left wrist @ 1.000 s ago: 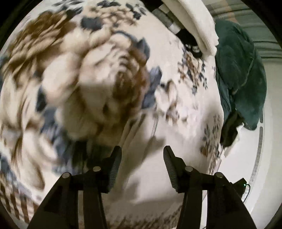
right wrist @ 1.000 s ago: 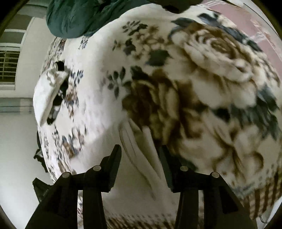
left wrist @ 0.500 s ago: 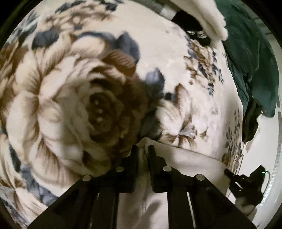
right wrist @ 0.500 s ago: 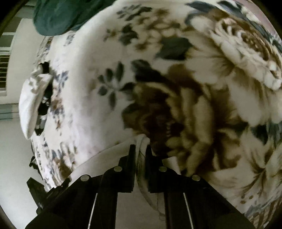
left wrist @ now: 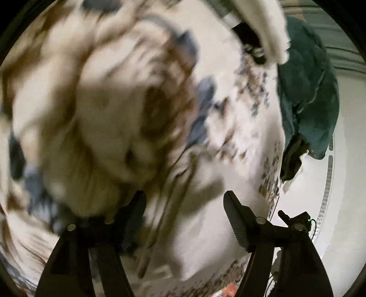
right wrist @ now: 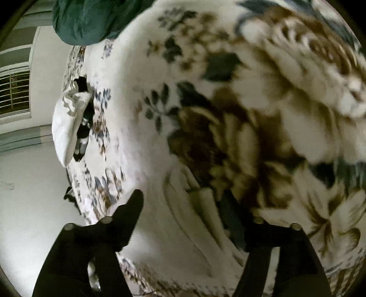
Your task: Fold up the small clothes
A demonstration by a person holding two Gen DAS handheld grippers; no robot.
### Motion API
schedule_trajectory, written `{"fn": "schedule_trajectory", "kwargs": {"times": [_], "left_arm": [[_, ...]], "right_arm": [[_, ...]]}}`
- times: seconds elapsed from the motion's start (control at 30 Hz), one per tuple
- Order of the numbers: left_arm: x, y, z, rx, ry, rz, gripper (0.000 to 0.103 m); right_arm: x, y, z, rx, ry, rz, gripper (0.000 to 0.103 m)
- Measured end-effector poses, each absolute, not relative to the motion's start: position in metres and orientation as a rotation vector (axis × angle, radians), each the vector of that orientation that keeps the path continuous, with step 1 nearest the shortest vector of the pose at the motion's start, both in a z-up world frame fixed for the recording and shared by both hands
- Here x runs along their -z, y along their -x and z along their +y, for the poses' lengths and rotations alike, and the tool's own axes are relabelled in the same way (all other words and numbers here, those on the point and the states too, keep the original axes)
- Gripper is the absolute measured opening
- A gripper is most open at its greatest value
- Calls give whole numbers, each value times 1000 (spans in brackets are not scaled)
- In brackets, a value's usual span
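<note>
Floral fleece blanket (left wrist: pixel 109 109) in cream, brown and slate blue covers the whole work surface, its big rose print smeared by motion blur in both wrist views. On it, near the cameras, lies the white garment (left wrist: pixel 205 233), a pale cloth with soft creases and a seam line running along it; in the right wrist view the same cloth (right wrist: pixel 183 228) shows long folds running from near to far.

Left gripper (left wrist: pixel 184 212) has its jaws well apart and opening; the white cloth lies under and between them, but the pads do not press on it, so it is let go. Right gripper (right wrist: pixel 185 210) is likewise spread and opening, with the cloth's ridged fold lying loose in the gap and neither finger pinching it.

At the far right of the left view a dark green cloth (left wrist: pixel 306 91) is heaped at the blanket's edge, and the same heap (right wrist: pixel 91 20) sits at the far left top of the right view. A stack of white folded fabric (left wrist: pixel 265 29) with something black beneath it rests at the far side; in the right view it (right wrist: pixel 66 128) appears on the left edge of the blanket. Beyond the blanket are a pale wall and a window with blinds (right wrist: pixel 14 93)
</note>
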State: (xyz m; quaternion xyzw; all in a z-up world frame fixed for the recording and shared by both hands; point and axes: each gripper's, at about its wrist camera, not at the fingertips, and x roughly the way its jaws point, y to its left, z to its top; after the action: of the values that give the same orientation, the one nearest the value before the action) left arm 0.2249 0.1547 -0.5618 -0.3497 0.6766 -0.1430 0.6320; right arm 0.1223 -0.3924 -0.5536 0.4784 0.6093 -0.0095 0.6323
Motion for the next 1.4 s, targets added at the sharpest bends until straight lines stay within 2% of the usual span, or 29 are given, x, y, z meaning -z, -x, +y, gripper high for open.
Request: {"fn": "schedule_trajectory", "kwargs": {"times": [0.13,0.27,0.4,0.43,0.47,0.5,0.57,0.73,1.0,1.23,1.4], "left_arm": [[577,-215,144,360,799,1554,68],[580,-220,133,397,833,1539,68],[572,-225,111,457,786,1526,66],[570,-225,106,463,754,1522,59],[567,-225,101,475,731,1517,44],[566,-225,97,480,717,1519,20],[561,-224,96,475,711,1505,19],[532,-226,100,482,738,1459,17],[469,-268,117,511,721,1392,17],[400,-370,150,512,726,1282,17],[363,-465,173,494,679,1191,17]], "right_arm": [[586,-106,-386,-83,-1210,1447,82],[614,-105,-364,-161,-1244,1484,82],[613,-105,-351,-183,-1246,1454,80],[611,-105,-348,-181,-1242,1443,68],[609,-105,-345,-171,-1224,1442,40],[609,-104,-342,-151,-1196,1459,28],[604,-102,-336,-120,-1163,1452,17],[575,-104,-332,-79,-1135,1425,15],[482,-159,-305,-122,-1045,1360,14],[413,-263,-279,-165,-1017,1249,14],[374,-374,-242,-212,-984,1156,14]]}}
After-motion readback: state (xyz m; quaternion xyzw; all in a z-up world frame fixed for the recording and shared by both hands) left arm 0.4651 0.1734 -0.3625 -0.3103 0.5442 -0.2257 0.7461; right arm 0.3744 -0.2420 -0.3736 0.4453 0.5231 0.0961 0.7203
